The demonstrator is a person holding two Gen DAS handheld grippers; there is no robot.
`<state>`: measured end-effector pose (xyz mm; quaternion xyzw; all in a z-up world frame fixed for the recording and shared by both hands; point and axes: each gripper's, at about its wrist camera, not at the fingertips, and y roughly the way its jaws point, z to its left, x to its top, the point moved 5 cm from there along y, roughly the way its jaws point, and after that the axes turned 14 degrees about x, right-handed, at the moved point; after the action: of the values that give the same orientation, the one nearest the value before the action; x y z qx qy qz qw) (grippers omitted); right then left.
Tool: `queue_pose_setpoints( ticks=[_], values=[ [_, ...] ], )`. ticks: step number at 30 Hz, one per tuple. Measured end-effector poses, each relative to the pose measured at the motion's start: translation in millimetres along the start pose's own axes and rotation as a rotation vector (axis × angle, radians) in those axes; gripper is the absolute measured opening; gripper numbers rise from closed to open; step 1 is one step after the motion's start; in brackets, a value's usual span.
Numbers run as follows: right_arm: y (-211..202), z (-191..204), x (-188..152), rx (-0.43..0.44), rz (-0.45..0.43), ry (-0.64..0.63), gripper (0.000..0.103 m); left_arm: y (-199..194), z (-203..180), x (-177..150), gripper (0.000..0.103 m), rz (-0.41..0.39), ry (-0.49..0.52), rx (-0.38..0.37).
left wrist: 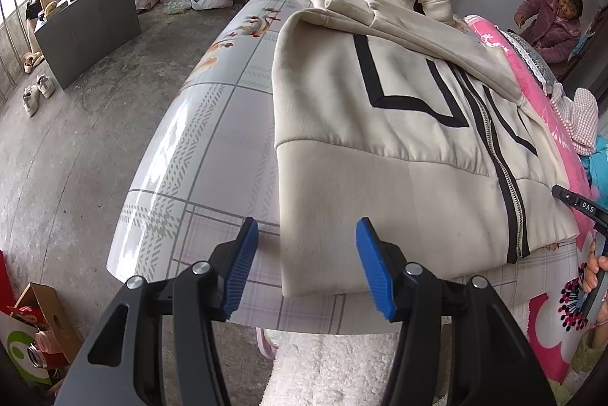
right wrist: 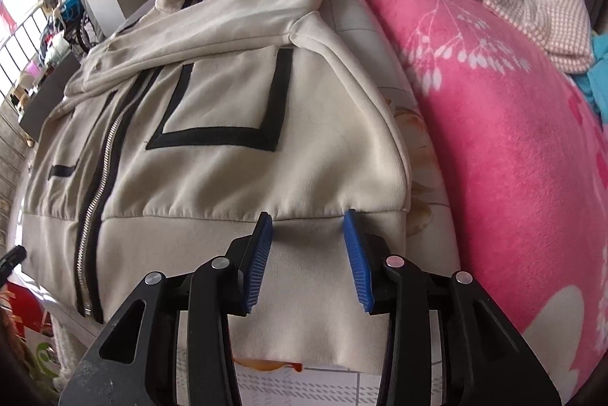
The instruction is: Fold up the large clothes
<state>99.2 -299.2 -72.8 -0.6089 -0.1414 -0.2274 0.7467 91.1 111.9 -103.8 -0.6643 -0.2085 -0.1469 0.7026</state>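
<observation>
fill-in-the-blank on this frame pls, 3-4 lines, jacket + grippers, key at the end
1. The cream jacket has its zipper done up and trim coloured ____.
2. Both sleeves are folded ____ the jacket's front.
3. The left gripper hovers with its jaws ____ near the jacket's hem corner.
4. Beside the jacket, on the right gripper side, lies a blanket coloured ____.

Missing words: black; across; open; pink

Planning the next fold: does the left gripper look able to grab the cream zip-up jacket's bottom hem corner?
Probably yes: the left gripper has open jaws and the cream zip-up jacket has its hem corner lying bare right ahead.
</observation>
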Motion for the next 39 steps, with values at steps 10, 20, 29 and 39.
queue_pose_setpoints(
  ticks=[10,20,29,39],
  values=[
    [-6.3,-6.9,-3.3,-0.039,0.008,-0.024,0.001,-0.2,0.7,-0.2,0.052,-0.004,-0.005,-0.002],
    [-28.2,-4.5,-2.5,0.017,-0.030,0.006,0.000,0.2,-0.1,-0.2,0.052,-0.007,-0.001,0.005],
    [-42.0,-12.5,-14.1,0.059,-0.034,0.046,0.000,0.0,0.8,1.0,0.052,-0.008,-0.004,0.006],
    [-72.9,-16.7,-35.9,0.060,-0.019,0.033,0.000,0.2,1.2,0.5,0.052,-0.009,-0.003,0.004]
  ],
)
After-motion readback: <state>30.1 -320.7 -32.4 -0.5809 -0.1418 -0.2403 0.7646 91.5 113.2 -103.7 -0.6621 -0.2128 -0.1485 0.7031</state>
